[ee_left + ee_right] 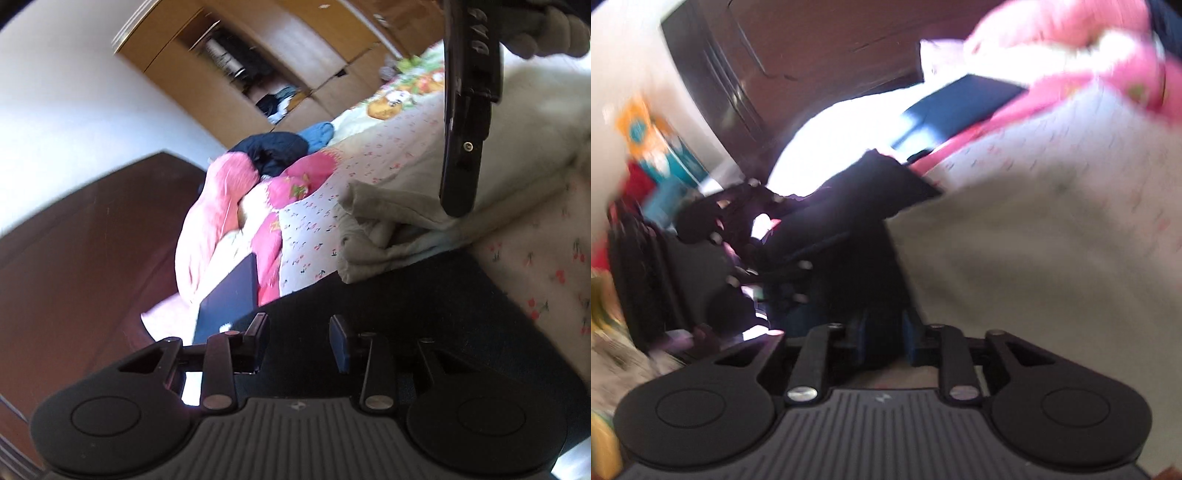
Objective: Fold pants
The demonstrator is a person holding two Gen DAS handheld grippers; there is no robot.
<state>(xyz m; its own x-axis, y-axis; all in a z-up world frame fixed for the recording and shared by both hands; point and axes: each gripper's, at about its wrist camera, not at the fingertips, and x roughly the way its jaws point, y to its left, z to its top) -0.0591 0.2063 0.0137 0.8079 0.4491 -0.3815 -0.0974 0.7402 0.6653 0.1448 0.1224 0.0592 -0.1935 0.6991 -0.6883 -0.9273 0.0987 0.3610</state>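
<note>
Both hand-held grippers meet dark pants (849, 229): left (299, 341) agape, right (884, 332) pinching them.

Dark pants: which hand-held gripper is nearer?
Right. The right hand-held gripper has dark pants fabric between its fingers; the left hand-held gripper is open just above the pants, not gripping.

The bed (321, 221), under a cherry-print sheet, carries dark pants (406, 295), a folded beige cloth (388, 229), a pink quilt (229, 206), a laptop (229, 295) and heaped clothes (280, 147).
</note>
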